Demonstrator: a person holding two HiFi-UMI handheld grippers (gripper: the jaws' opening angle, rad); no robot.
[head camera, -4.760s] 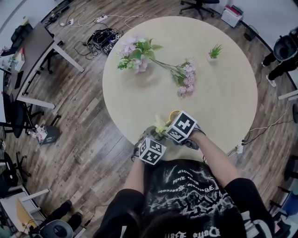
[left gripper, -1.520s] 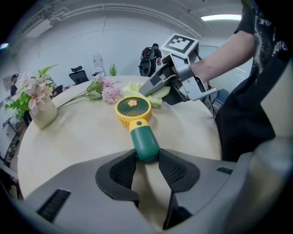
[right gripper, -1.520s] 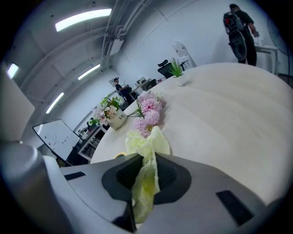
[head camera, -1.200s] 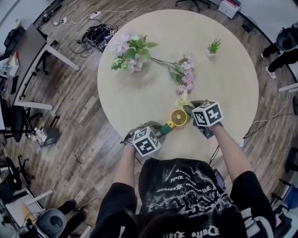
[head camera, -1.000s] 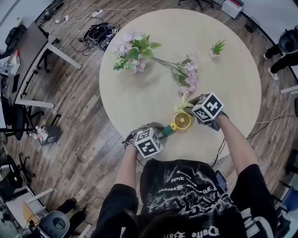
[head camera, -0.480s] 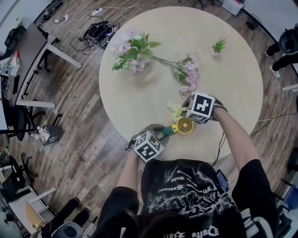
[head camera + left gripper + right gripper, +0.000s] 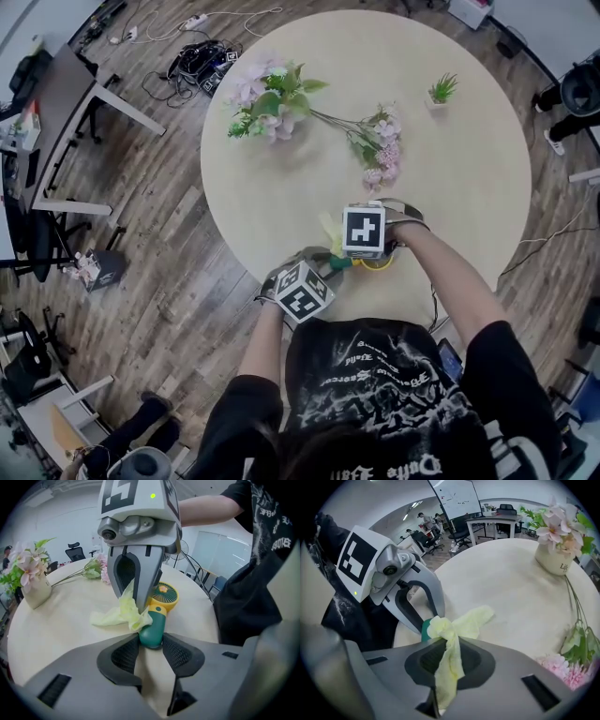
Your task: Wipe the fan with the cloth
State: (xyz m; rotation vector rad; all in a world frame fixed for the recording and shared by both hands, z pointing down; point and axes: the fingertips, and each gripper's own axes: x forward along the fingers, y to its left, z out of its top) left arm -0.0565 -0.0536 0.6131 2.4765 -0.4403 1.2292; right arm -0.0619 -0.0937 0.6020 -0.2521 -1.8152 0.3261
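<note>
A small hand fan lies on the round table, its yellow head [image 7: 382,262] to the right and its green handle [image 7: 151,633] pointing at me. My left gripper [image 7: 150,640] is shut on the end of that handle, one pad pressing on each side. My right gripper [image 7: 448,654] is shut on a pale yellow cloth [image 7: 451,645]. It hangs steeply over the fan where the handle meets the head. The cloth's free end [image 7: 121,614] drapes on the handle and the table beside it. In the head view the right gripper's marker cube [image 7: 364,230] hides most of the fan.
A white vase of pink flowers [image 7: 267,94] stands at the table's far left. Loose flower stems [image 7: 375,150] lie in the middle, just beyond the fan. A small potted plant [image 7: 441,92] sits at the far right. The table's near edge [image 7: 281,267] is close to my left gripper.
My right gripper has swung left with the cloth, from beside the fan's head to over the handle, and has rolled. The left gripper has kept its hold in place.
</note>
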